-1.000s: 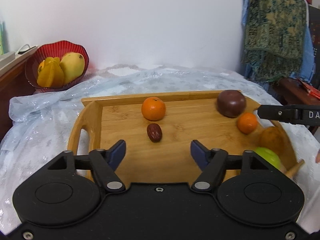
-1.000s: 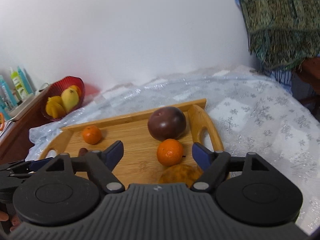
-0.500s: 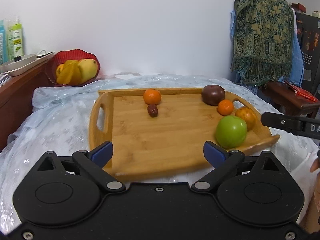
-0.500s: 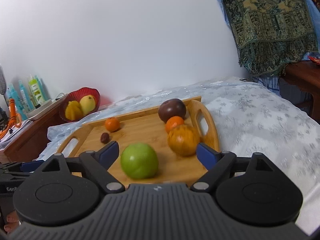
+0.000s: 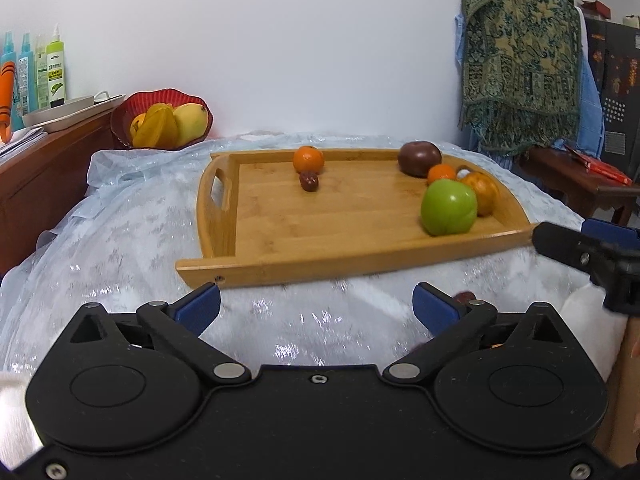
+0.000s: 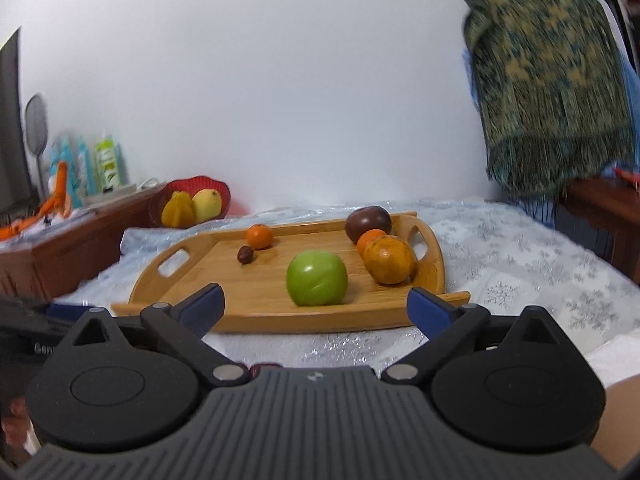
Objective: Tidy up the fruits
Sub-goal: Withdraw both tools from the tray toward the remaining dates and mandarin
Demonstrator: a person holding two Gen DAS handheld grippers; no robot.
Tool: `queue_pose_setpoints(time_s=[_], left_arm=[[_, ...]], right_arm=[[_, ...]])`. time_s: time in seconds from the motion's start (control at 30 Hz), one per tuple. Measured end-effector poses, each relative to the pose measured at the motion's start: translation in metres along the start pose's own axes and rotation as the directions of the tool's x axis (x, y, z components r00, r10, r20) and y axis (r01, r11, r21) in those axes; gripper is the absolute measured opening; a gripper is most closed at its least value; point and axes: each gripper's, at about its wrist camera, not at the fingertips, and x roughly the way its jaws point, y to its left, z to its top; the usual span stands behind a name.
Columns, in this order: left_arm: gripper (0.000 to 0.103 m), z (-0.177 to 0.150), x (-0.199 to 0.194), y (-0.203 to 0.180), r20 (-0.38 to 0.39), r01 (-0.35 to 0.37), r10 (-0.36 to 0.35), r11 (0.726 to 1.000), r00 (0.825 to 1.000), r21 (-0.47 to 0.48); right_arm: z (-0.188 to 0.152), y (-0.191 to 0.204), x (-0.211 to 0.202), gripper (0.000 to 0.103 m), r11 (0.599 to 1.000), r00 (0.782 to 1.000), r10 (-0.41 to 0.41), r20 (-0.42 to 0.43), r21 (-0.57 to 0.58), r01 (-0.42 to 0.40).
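A wooden tray [image 5: 280,236] [image 6: 260,308] lies on the white cloth. On it are a green apple [image 5: 448,208] [image 6: 317,278], a large orange [image 5: 482,193] [image 6: 389,260], a small tangerine [image 5: 441,173] [image 6: 370,238], a dark purple fruit [image 5: 419,158] [image 6: 368,222], another tangerine [image 5: 308,159] [image 6: 259,236] and a brown date [image 5: 309,181] [image 6: 245,255]. My left gripper [image 5: 316,306] is open and empty, in front of the tray's near edge. My right gripper [image 6: 316,306] is open and empty, also short of the tray. A small dark fruit [image 5: 464,296] [image 6: 262,369] lies on the cloth near the grippers.
A red bowl [image 5: 160,120] [image 6: 192,204] with a mango and a starfruit stands at the back left beside a wooden sideboard [image 5: 36,176] bearing bottles. A patterned cloth [image 5: 520,60] hangs at the right above a low wooden table [image 5: 576,184].
Both grippers have pulled back from over the tray to in front of its near edge. The whole tray and the green apple have come into view.
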Motion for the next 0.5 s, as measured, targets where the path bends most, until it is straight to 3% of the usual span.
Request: queue_pose_setpoints(time_s=[0.5], left_arm=[[0.1,-0.024,-0.007,-0.019,-0.02,0.059,-0.059,0.998,0.998,0.02]], right_arm=[[-0.021,0.017,-0.018,0.101,0.988,0.999,-0.013,-0.052,-0.156,0.005]])
